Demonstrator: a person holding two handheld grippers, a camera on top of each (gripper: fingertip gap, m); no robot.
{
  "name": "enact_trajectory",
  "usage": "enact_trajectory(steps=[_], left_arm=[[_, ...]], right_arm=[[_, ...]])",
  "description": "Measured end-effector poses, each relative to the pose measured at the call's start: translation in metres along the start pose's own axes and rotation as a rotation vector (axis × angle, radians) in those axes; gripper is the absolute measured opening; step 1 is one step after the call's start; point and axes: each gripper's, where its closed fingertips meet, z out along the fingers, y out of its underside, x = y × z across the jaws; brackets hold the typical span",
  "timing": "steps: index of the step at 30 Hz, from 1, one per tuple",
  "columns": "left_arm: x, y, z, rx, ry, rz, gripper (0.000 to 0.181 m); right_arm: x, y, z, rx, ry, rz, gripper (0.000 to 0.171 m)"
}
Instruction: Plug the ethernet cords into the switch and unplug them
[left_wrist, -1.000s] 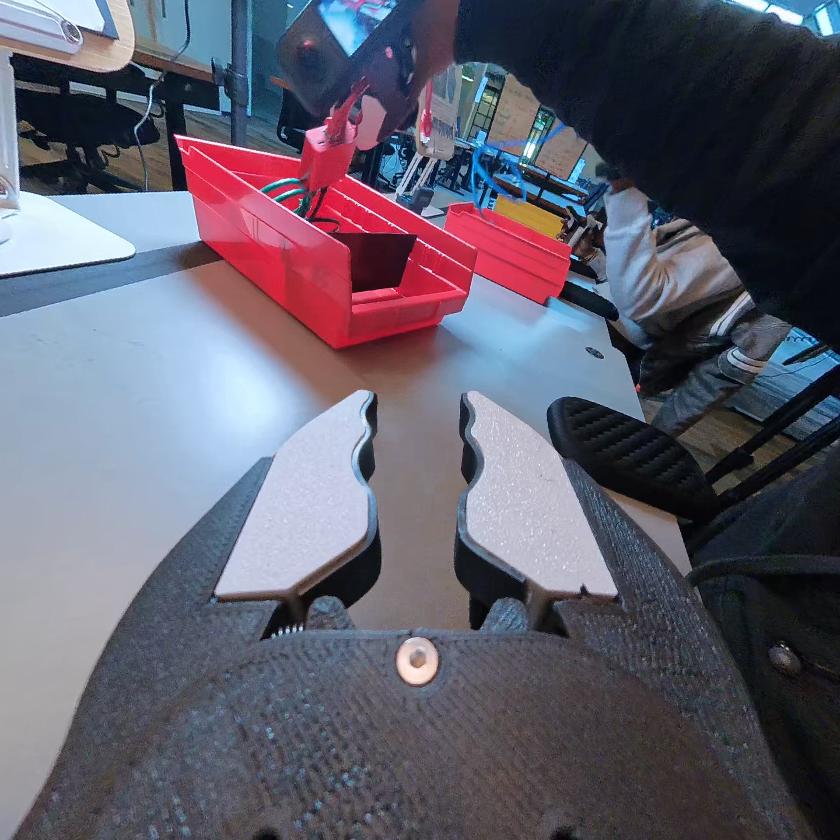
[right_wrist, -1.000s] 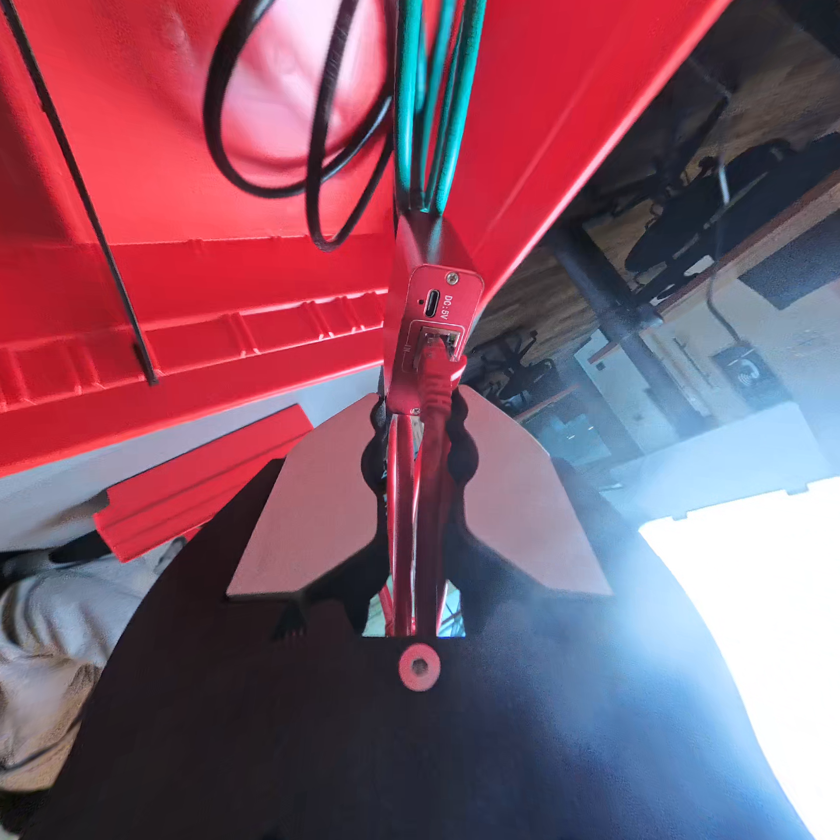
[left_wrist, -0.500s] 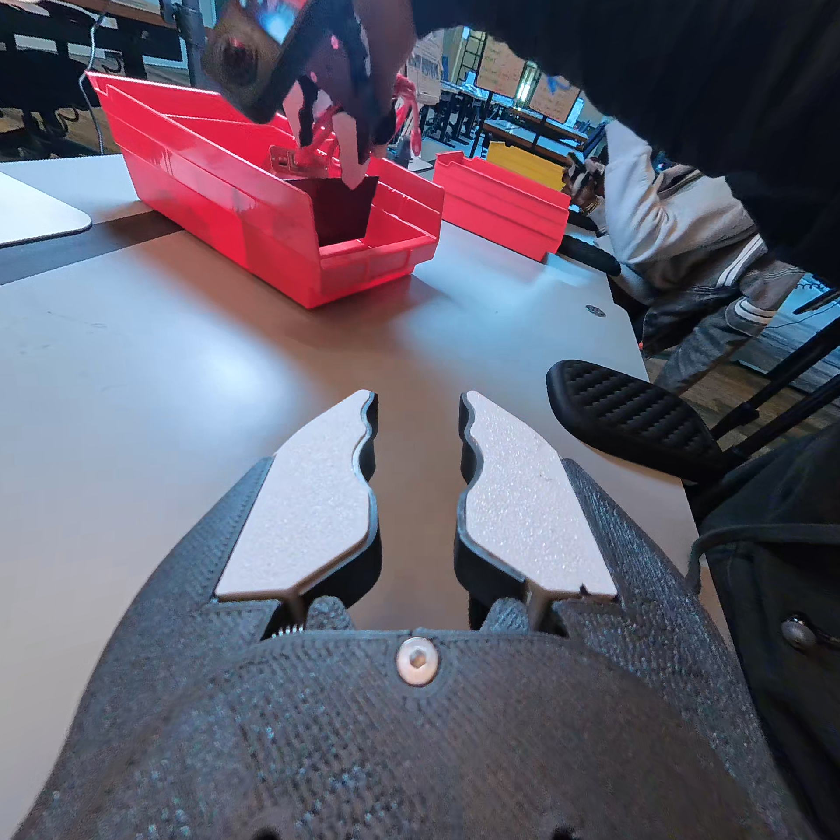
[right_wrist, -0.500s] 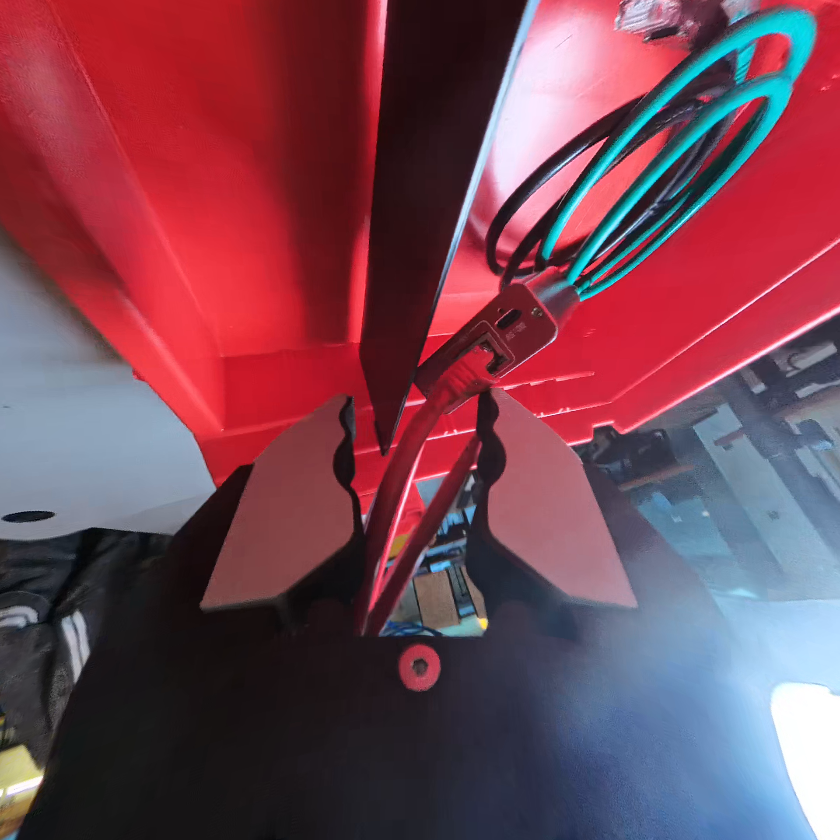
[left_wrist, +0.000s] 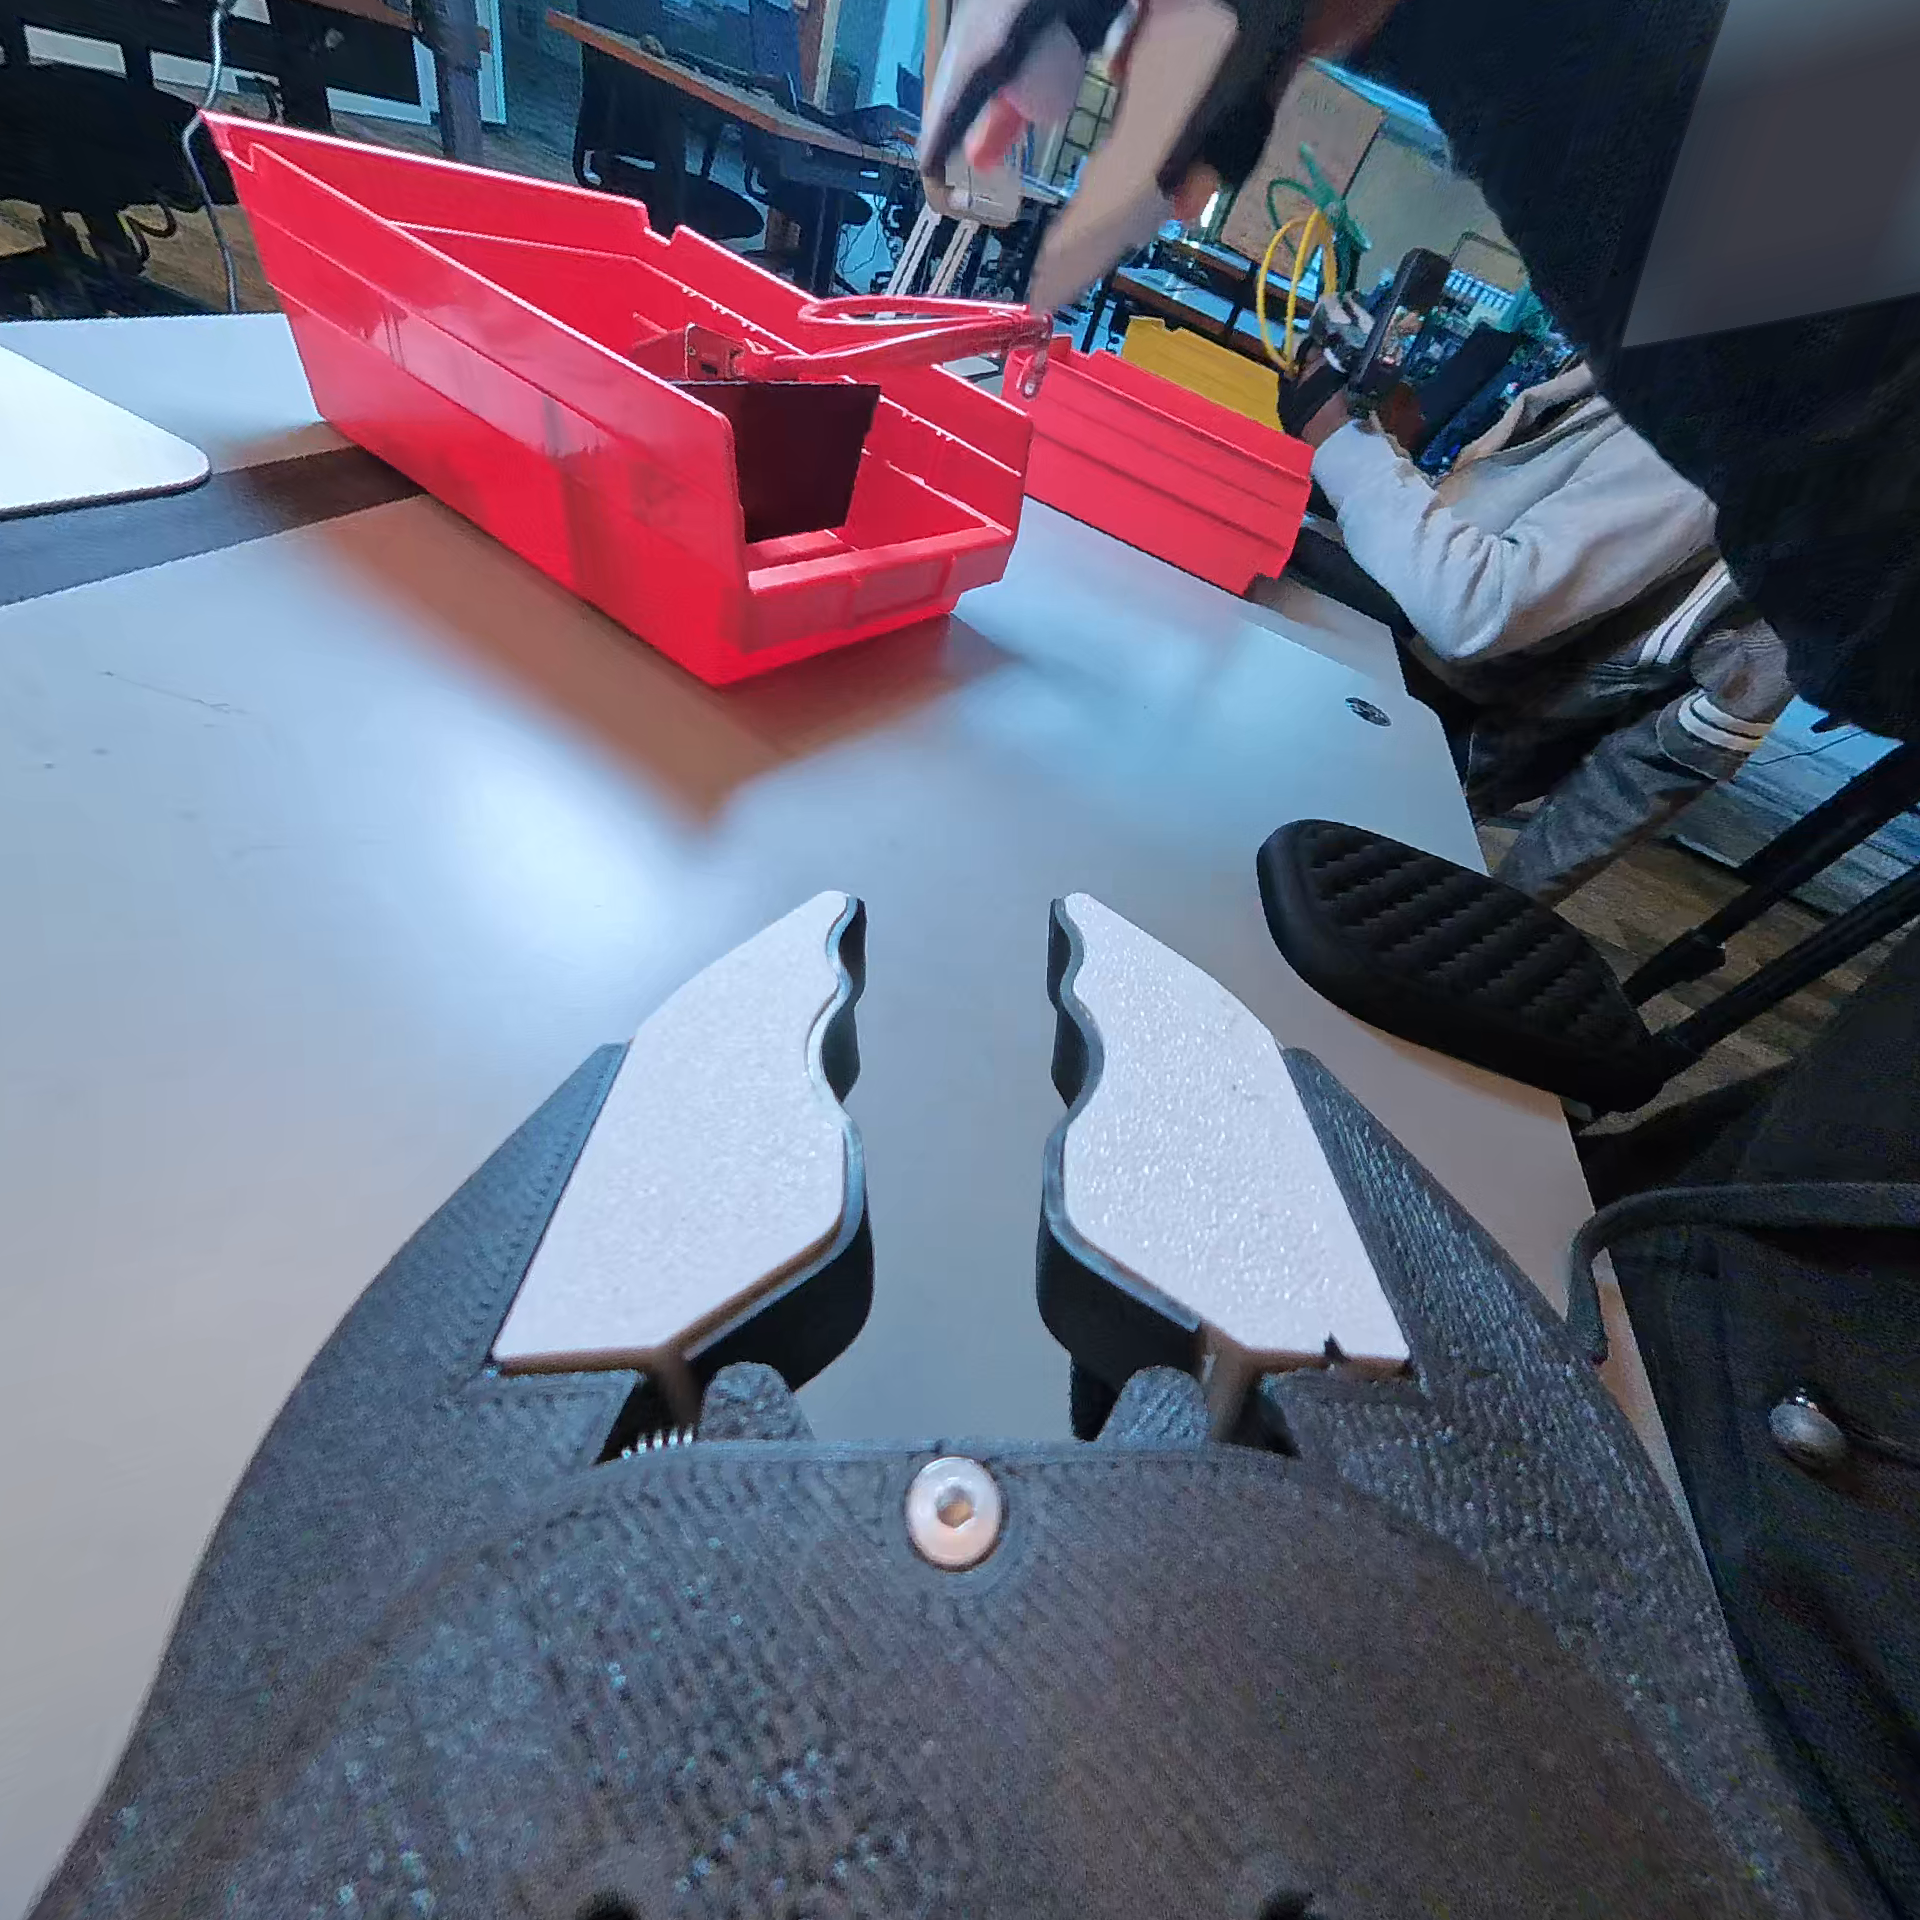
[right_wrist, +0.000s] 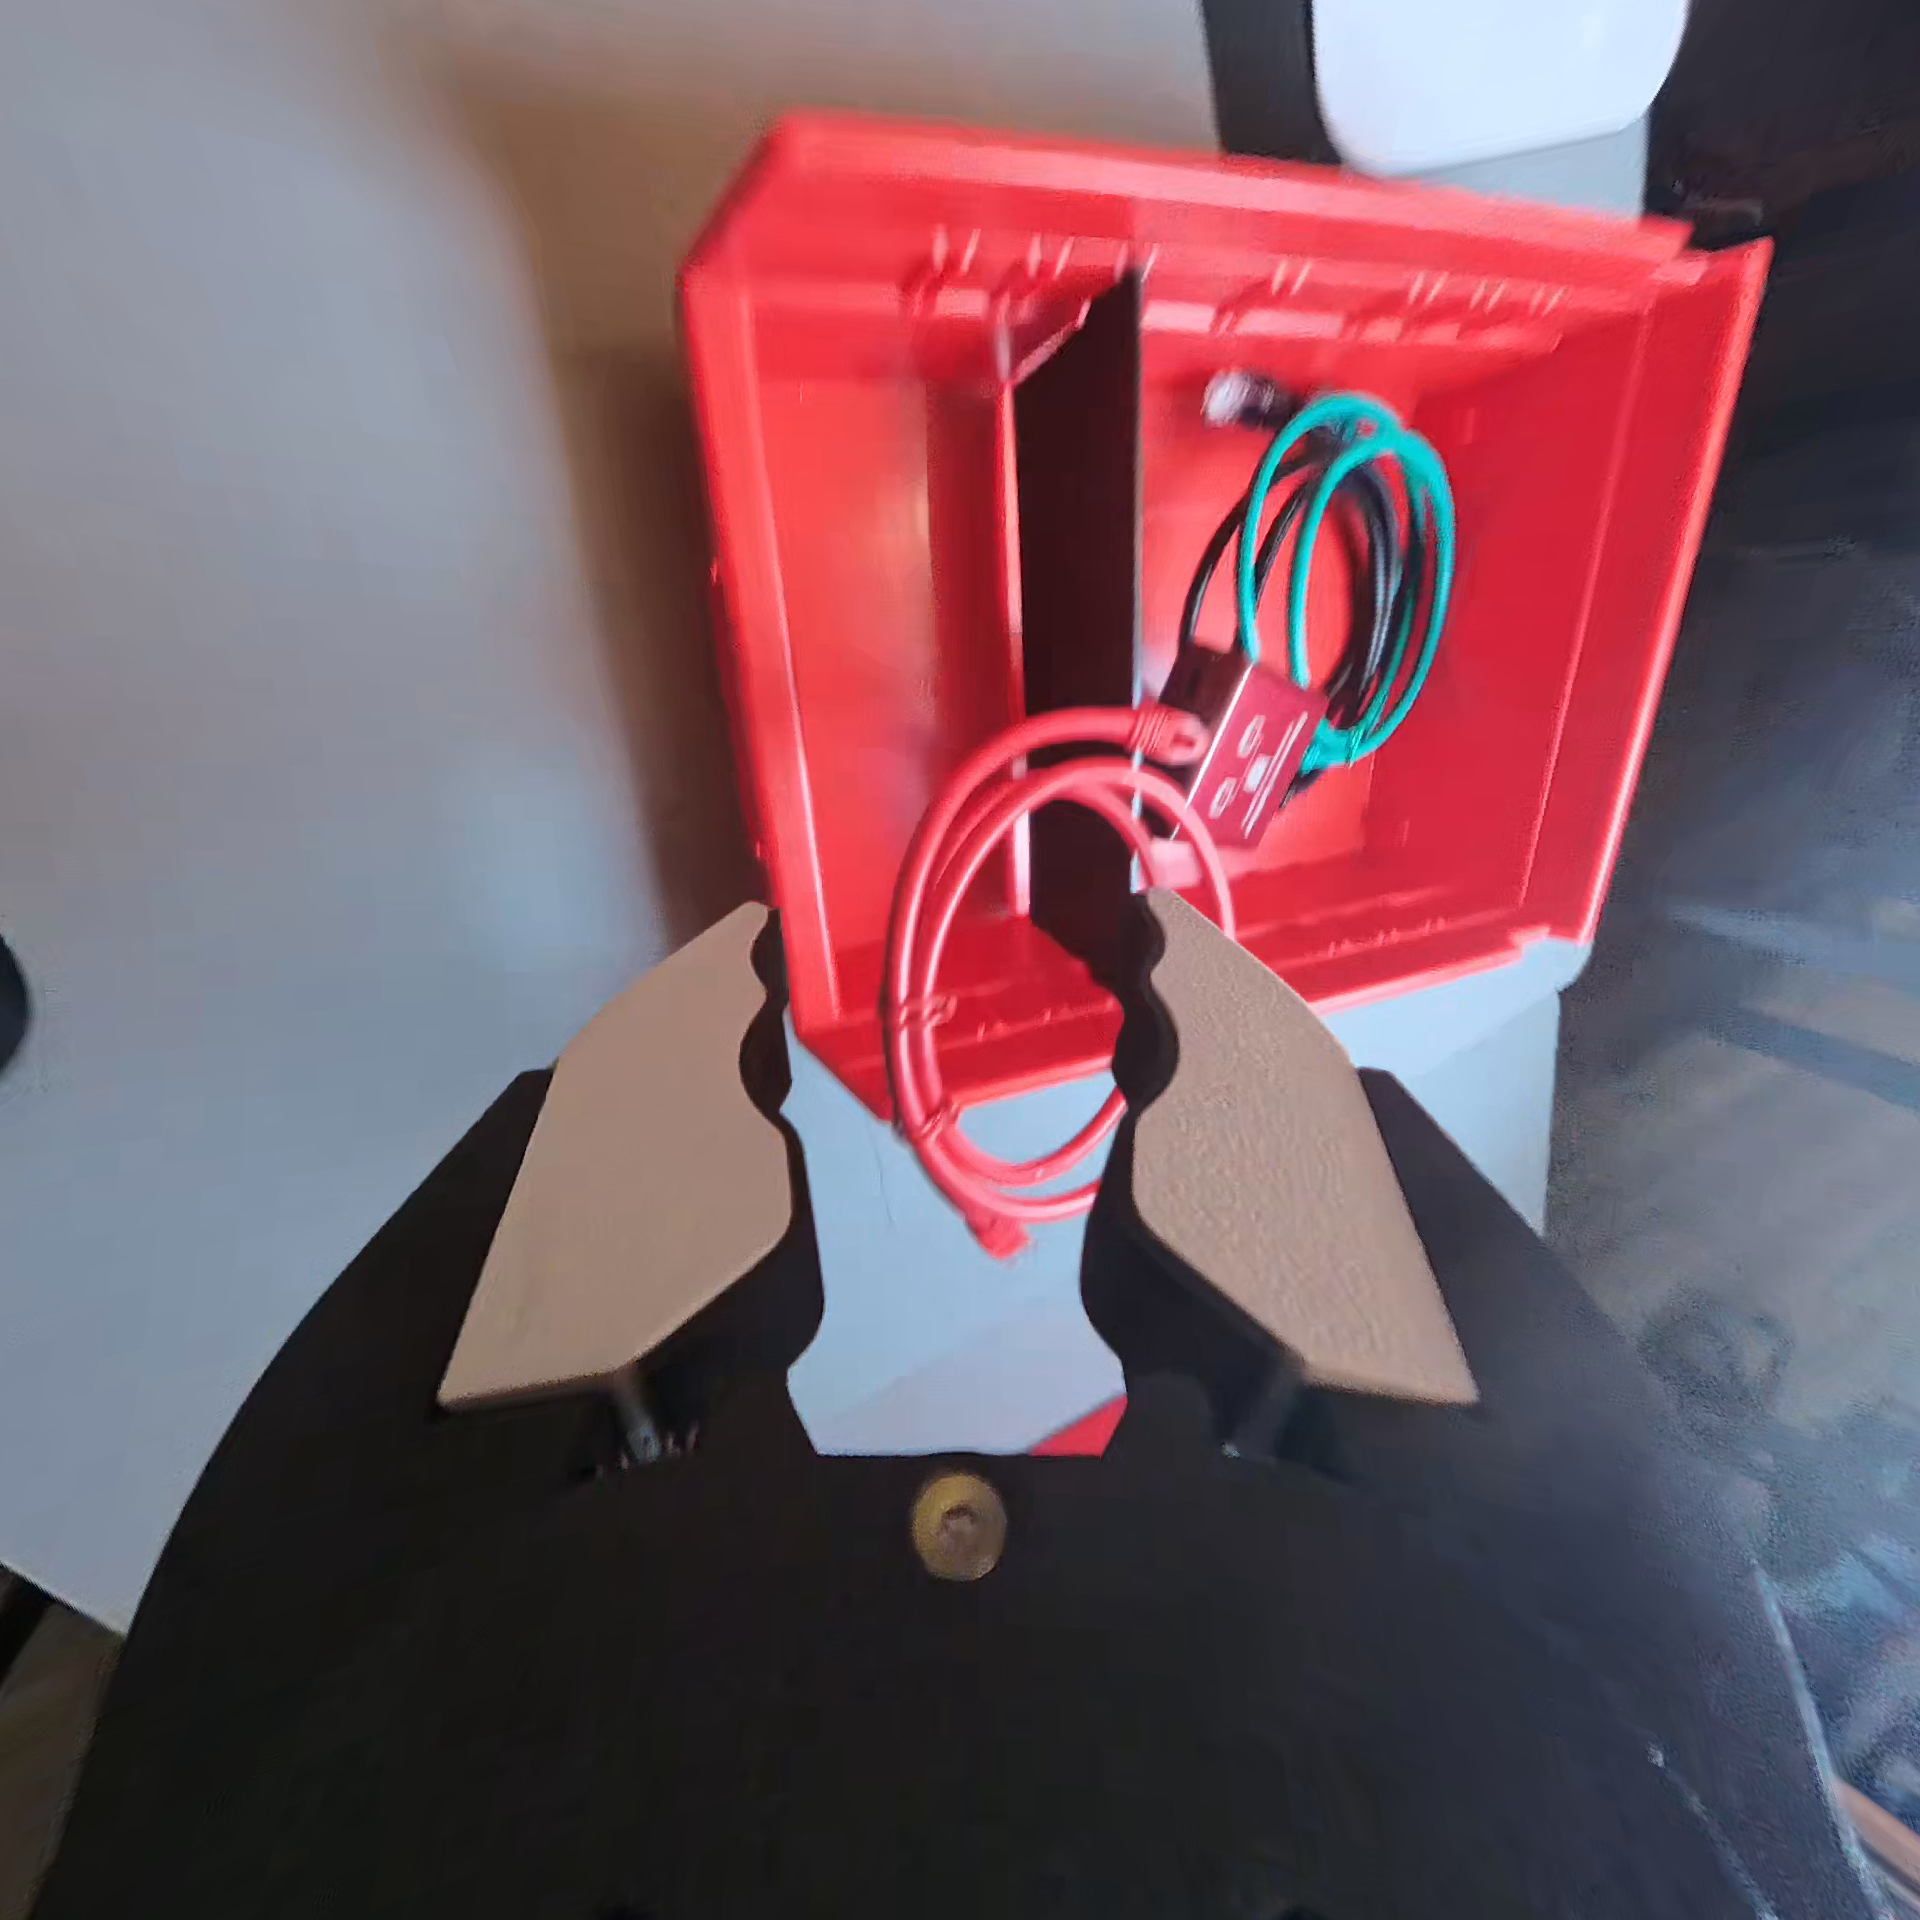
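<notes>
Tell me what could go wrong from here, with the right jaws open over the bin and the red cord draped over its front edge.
1. The red cord coil hangs over the front wall of the red bin, with its free plug outside. Its weight might drag the switch that it seems plugged into.
2. The coil passes close by one of the fingers of the open right gripper. Pulling away could snag it.

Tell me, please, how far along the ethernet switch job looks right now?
Done: the red switch lies in the red bin with red, green and black cords attached. In hand: nothing; the right gripper and left gripper are open and empty. Left: unplugging, apparently.
</notes>
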Motion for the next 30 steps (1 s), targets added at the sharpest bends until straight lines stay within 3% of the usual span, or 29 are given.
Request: enact_trajectory(steps=[2,5,7,12,16,18,23,26,30], left_arm=[[-0.001,-0.001,0.000,0.005,0.002,-0.009,0.033],[-0.002,0.000,0.003,0.008,0.015,-0.039,0.033],[-0.002,0.002,0.005,0.007,0.023,-0.059,0.033],[-0.001,0.007,0.006,-0.010,0.017,-0.059,0.032],[0.002,0.011,0.009,-0.027,0.032,-0.067,0.031],[0.004,0.014,0.011,-0.043,0.035,-0.058,0.031],[0.007,0.021,0.013,-0.079,0.035,-0.024,0.031],[0.008,0.025,0.015,-0.098,0.043,-0.017,0.031],[0.009,0.032,0.017,-0.128,0.054,-0.014,0.031]], right_arm=[[-0.013,0.033,0.012,-0.102,0.050,-0.044,0.060],[0.001,0.062,0.026,-0.168,0.207,-0.129,0.019],[0.020,0.064,0.026,-0.165,0.288,-0.177,0.018],[0.083,0.028,0.011,-0.173,0.555,-0.394,0.018],[0.108,-0.010,0.039,-0.153,0.609,-0.496,0.016],[0.115,-0.021,0.067,-0.096,0.588,-0.428,0.017],[0.112,-0.013,0.129,-0.001,0.304,-0.022,0.018],[0.108,-0.008,0.129,0.050,0.112,0.180,0.023],[0.100,0.019,0.117,-0.110,-0.002,0.207,0.029]])
